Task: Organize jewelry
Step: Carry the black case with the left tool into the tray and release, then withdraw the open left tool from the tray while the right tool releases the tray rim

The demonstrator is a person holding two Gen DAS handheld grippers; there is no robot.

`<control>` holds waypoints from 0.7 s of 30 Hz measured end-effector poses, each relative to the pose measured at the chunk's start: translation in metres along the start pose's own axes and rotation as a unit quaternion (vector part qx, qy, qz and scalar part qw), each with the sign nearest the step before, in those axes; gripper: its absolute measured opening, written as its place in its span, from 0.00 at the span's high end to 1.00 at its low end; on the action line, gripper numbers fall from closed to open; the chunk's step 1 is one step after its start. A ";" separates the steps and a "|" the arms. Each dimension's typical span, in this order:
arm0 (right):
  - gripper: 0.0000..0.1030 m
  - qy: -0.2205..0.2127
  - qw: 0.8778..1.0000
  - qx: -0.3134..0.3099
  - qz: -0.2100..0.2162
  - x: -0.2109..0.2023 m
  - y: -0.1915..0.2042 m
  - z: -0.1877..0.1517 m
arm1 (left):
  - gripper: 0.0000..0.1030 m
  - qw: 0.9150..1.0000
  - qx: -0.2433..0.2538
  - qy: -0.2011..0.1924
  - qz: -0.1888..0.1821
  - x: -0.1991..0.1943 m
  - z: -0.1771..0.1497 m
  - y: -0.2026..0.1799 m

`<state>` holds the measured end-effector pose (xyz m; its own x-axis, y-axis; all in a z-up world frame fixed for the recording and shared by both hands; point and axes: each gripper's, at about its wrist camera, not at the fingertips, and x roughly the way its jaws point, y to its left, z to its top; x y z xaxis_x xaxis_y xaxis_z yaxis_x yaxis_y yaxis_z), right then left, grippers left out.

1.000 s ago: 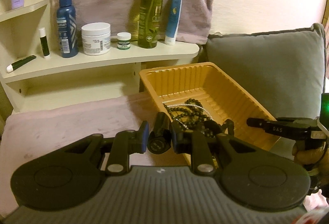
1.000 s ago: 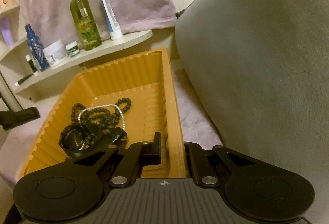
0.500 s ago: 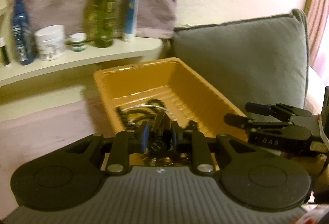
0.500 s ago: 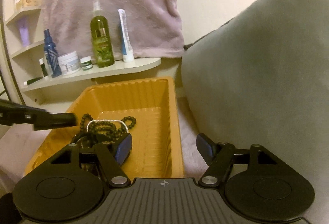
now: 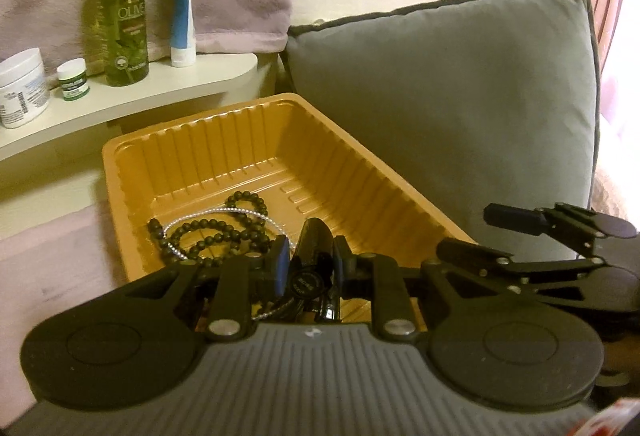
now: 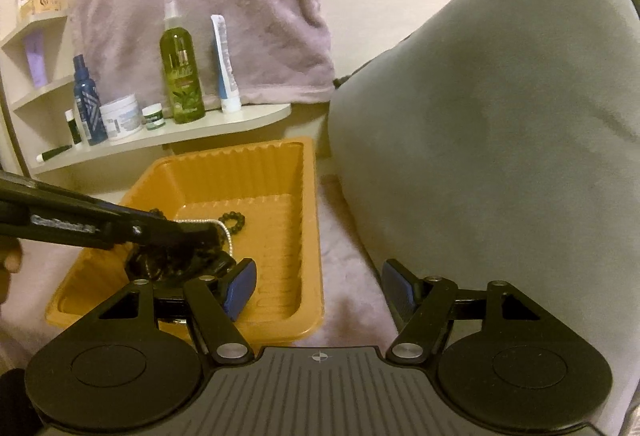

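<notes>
Behind everything, a shelf [image 6: 168,140] of bottles and a grey cushion [image 5: 460,108] frame the orange tray [image 5: 132,164] on the pinkish bedding, beaded necklaces [image 5: 216,232] lying in it. Your left hand-held gripper [image 5: 310,264] is clamped narrow on a black watch [image 5: 314,256] over the tray's near end. Your right hand-held gripper [image 6: 316,282] stands wide apart with nothing between its pads, just beside the tray's right rim.

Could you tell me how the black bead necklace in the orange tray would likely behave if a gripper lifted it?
The black bead necklace lies in loose coils, so it would probably hang limp. A silver chain crosses it, so the two might snag and rise together. Its round beads could slip from a light pinch.
</notes>
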<state>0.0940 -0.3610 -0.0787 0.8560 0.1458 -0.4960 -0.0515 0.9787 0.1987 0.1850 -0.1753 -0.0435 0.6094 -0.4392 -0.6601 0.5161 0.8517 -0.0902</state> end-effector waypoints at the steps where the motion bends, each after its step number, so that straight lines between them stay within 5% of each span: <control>1: 0.32 0.001 1.000 0.001 0.000 0.000 0.000 0.000 | 0.81 1.000 0.000 -0.001 0.000 0.001 0.000 0.000; 13: 0.32 0.001 1.000 0.012 0.004 -0.003 0.005 0.005 | 0.55 0.999 -0.011 -0.026 0.024 -0.018 -0.001 0.006; 21: 0.32 0.005 1.000 0.018 0.003 -0.013 0.013 0.010 | 0.28 0.997 -0.015 -0.052 0.053 -0.047 -0.007 0.013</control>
<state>0.0867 -0.3514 -0.0614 0.8507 0.1525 -0.5030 -0.0378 0.9723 0.2308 0.1587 -0.1414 -0.0184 0.7190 -0.3726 -0.5867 0.4284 0.9023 -0.0480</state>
